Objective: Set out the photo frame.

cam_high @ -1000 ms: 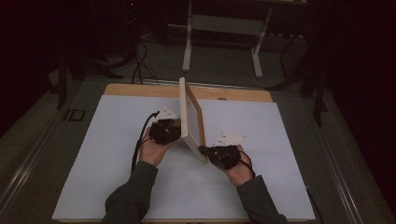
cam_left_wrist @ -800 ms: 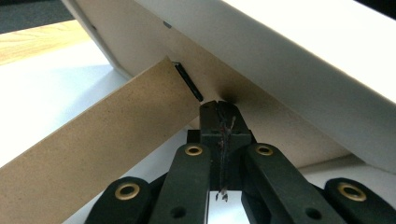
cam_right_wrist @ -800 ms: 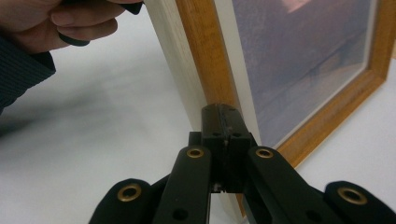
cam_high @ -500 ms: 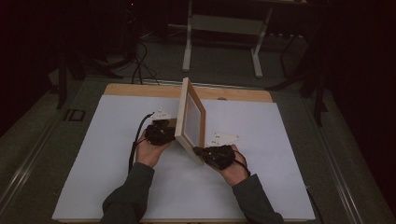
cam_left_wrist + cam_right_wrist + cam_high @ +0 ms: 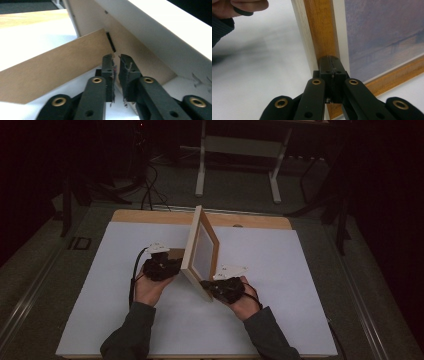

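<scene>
A wooden picture frame stands on edge in the middle of the white table, its picture side turned to the right. Behind it my left gripper points at the frame's brown back, next to the swung-out brown stand flap. The left gripper's jaws have just been opening; a narrow gap shows with nothing pinched in it. My right gripper sits at the frame's near lower corner. Seen close, the right gripper is shut, its tips against the wooden border beside the bluish picture.
The person's other hand shows beyond the frame. A bare wooden strip runs along the table's far edge. Behind the table stand metal legs and floor cables. White tabletop spreads to both sides.
The frame has turned from edge-on to show its picture side to the right. The left hand has drawn back to the left, away from the frame's back. The right hand has barely moved.
</scene>
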Available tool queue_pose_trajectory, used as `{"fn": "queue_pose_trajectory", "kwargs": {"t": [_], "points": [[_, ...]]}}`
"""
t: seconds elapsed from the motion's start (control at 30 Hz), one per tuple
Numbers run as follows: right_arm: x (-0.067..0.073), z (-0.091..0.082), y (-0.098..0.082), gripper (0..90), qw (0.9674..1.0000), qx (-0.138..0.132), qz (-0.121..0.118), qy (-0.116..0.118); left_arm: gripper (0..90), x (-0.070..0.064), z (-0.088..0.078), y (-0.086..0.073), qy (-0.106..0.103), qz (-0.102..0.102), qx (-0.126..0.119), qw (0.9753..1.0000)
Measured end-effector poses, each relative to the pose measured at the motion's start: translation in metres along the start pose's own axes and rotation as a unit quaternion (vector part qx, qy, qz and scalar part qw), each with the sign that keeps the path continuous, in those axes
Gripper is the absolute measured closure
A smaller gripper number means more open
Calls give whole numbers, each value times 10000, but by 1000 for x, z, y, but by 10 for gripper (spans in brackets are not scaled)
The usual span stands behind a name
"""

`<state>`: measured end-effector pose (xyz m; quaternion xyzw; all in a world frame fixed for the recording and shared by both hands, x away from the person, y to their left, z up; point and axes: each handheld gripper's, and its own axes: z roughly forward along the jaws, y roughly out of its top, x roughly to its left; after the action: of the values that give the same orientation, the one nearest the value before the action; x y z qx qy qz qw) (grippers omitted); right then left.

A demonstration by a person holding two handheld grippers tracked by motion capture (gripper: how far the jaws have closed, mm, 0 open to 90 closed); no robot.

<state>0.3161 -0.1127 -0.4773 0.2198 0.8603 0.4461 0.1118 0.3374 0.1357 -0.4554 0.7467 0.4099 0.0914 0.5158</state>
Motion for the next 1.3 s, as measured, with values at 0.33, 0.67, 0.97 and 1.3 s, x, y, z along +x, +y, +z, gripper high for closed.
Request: {"fn": "queue_pose_trajectory", "kwargs": {"t": [0.33, 0.67, 0.97, 1.3], "points": [[2, 0, -2, 885, 9999, 79, -99, -21, 660, -7, -12, -3, 253, 141, 197, 9994], [-4, -10, -15, 792, 9997, 183, -68, -141, 594, -7, -20, -9, 233, 38, 320, 9992], [-23, -26, -27, 704, 9989, 58, 277, -383, 467, -12, -26, -12, -129, 195, 508, 9984], [-29, -29, -29, 668, 9983, 45, 379, -444, 413, -14, -27, -12, -137, 367, 620, 9973]]}}
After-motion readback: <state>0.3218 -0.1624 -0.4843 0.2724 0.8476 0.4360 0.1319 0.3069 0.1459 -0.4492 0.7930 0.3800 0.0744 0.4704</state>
